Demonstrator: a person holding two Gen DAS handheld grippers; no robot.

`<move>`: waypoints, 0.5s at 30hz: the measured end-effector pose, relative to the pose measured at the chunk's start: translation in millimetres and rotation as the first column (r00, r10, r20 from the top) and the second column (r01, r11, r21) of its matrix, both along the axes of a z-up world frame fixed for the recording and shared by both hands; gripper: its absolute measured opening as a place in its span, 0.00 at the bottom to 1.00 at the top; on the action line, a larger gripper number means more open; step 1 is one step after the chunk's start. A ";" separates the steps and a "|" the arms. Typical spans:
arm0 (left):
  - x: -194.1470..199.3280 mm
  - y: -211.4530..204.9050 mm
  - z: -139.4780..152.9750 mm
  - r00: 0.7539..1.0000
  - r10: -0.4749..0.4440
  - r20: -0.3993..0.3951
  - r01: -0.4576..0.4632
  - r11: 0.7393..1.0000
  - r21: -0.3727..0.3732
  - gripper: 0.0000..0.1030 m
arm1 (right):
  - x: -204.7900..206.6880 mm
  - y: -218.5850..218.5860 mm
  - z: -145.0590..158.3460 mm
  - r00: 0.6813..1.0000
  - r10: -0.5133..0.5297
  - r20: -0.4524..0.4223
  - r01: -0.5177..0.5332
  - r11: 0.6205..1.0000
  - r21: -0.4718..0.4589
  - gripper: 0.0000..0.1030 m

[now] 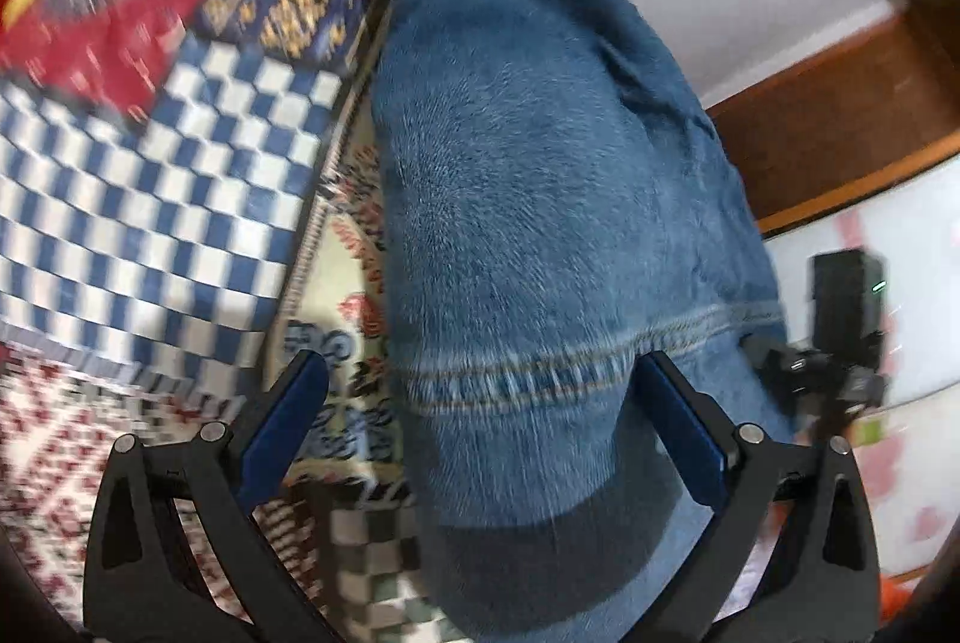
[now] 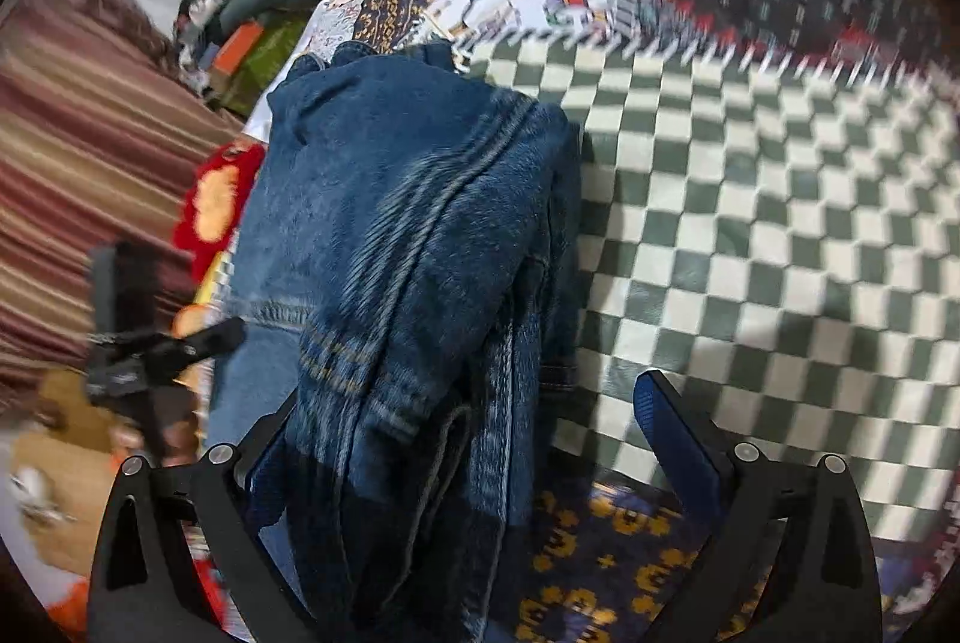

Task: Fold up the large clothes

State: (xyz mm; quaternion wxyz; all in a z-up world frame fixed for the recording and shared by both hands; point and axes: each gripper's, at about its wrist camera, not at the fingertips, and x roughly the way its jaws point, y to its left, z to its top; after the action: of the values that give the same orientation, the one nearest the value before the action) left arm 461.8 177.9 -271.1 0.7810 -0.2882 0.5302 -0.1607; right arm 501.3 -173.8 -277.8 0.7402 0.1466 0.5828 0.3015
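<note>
Jeans (image 1: 540,199) lay bunched on the patchwork quilt (image 2: 750,199), long axis running straight away from both cameras, hem end nearest. Left tongs (image 1: 480,385) and right tongs (image 2: 468,403) both stood apart, straddling the denim, nothing clamped.

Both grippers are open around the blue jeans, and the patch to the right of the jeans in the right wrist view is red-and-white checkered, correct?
Not quite: the checkered patch is green and white, as the right wrist view shows. The rest holds: the left gripper and the right gripper are both open with the blue jeans between their fingers.
</note>
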 end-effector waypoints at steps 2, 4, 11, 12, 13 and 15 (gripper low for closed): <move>7.5 -0.5 -5.8 1.000 0.002 -0.005 -0.002 0.999 -0.045 1.00 | 6.0 3.1 -7.6 1.000 0.004 -0.022 -0.004 1.000 0.019 0.96; 12.9 -3.2 -6.7 1.000 0.002 0.001 -0.002 0.999 -0.050 1.00 | 10.7 9.4 -12.8 1.000 0.015 -0.028 -0.014 0.999 0.040 0.97; 29.1 -16.2 -3.4 1.000 -0.004 0.015 0.005 0.998 -0.065 0.95 | 21.8 39.8 -11.4 0.999 0.039 -0.008 -0.038 0.998 0.049 0.98; 29.1 -19.8 -0.4 0.999 -0.017 0.031 0.019 0.997 -0.078 0.90 | 21.3 42.0 -10.8 0.999 0.038 -0.003 -0.037 0.998 0.044 0.97; 25.8 -25.3 5.0 0.998 -0.027 0.055 0.030 0.998 -0.055 0.89 | 21.0 44.7 -9.7 0.999 0.036 0.001 -0.036 0.998 0.042 0.93; 23.2 -33.1 12.7 0.995 -0.051 0.083 0.052 0.999 -0.007 0.82 | 18.7 47.3 -5.1 0.999 0.038 0.016 -0.038 0.998 0.042 0.85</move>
State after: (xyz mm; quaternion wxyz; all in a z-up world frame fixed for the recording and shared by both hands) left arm 485.1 144.8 -258.4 0.7965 -0.2710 0.5041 -0.1949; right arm 520.1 -126.4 -282.9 0.7354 0.1490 0.5734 0.3290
